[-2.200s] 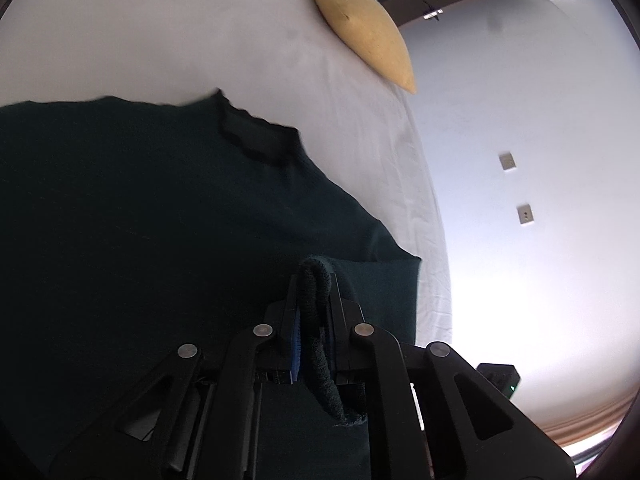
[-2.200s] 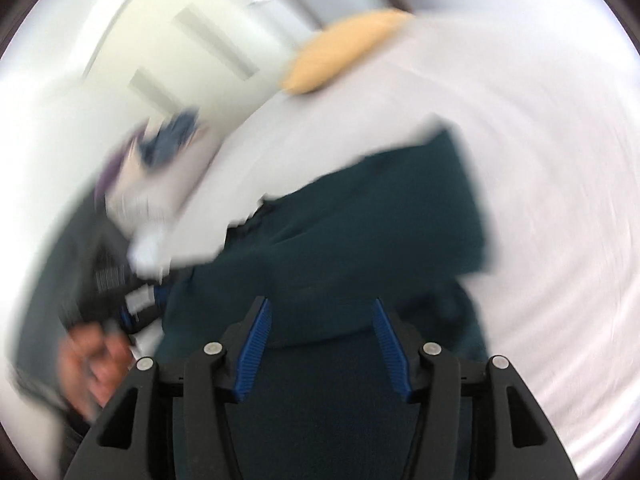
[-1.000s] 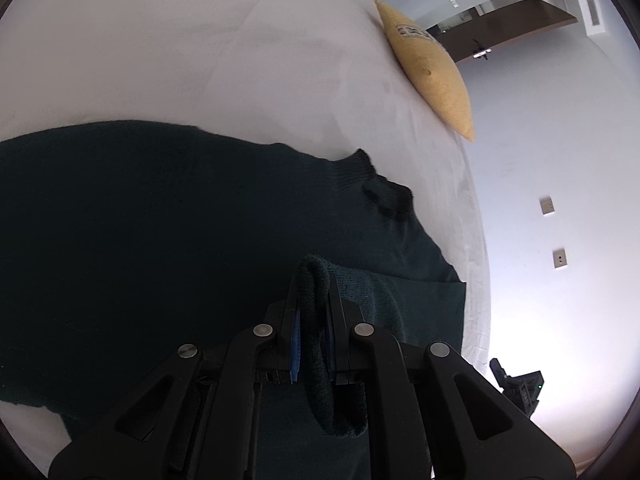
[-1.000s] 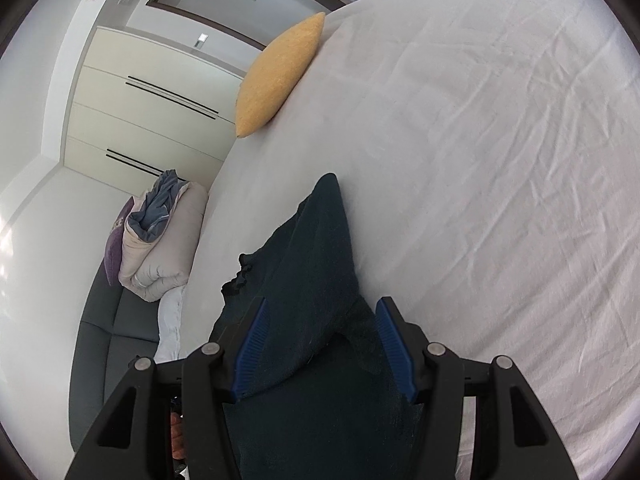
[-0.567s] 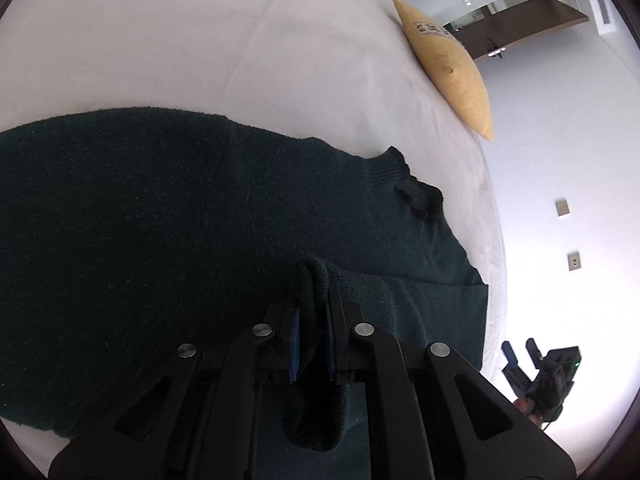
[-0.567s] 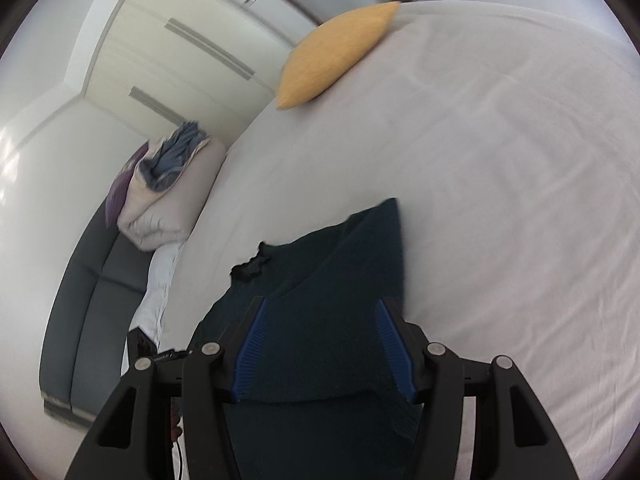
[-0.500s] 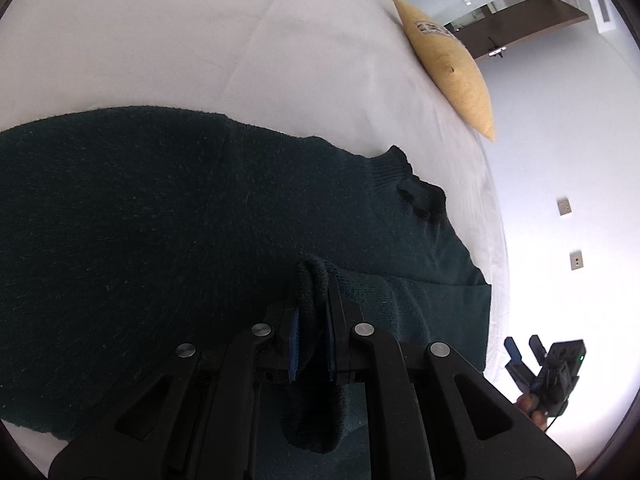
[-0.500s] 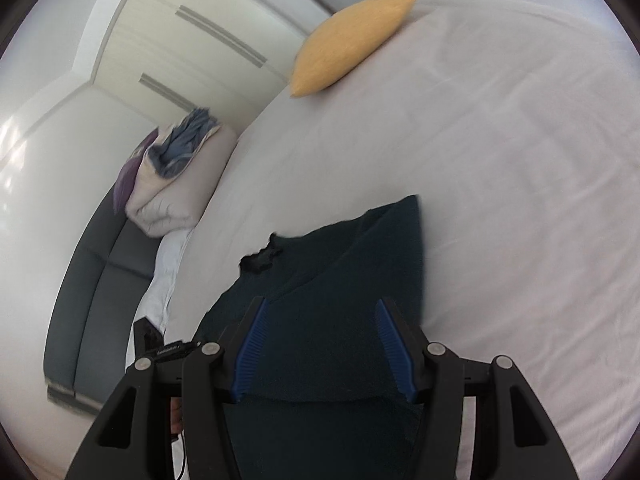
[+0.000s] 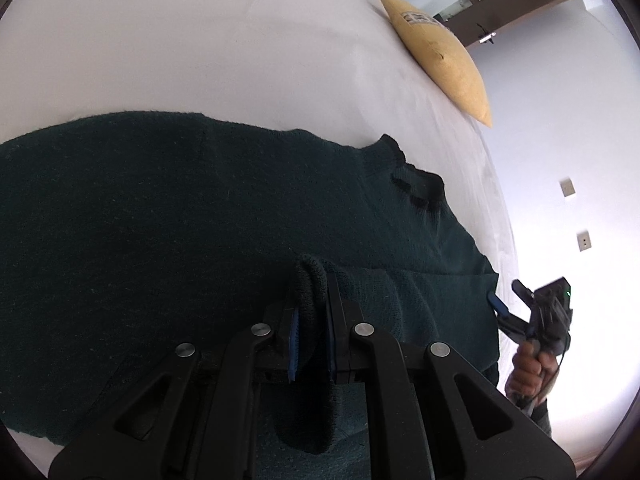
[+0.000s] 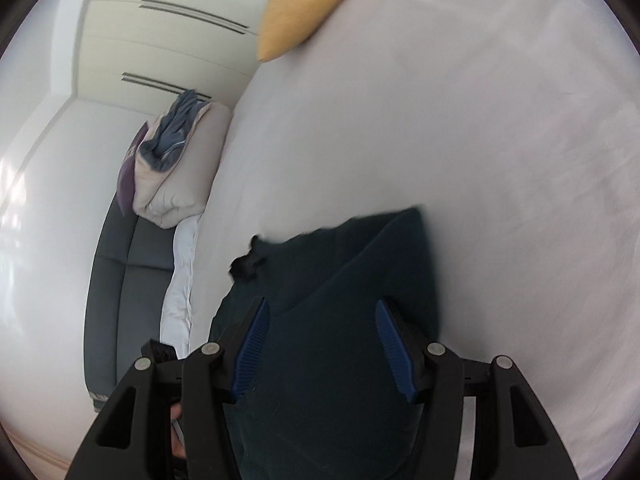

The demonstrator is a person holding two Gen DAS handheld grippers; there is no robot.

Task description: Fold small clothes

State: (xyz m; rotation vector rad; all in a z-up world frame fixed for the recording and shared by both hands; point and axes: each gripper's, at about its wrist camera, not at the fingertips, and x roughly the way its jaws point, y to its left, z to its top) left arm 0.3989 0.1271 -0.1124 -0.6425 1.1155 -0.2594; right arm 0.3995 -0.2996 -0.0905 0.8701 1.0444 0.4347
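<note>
Both fisheye views look down along their own jaws at close range, and they share the dark green sweater [image 9: 200,216] in the lower frame, the white bed [image 10: 480,140] and the yellow pillow [image 9: 444,60] near the top.

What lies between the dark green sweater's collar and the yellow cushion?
Only bare white bedsheet separates the collar from the yellow cushion, seen from the left wrist.

No legible text, label or number anywhere.
</note>
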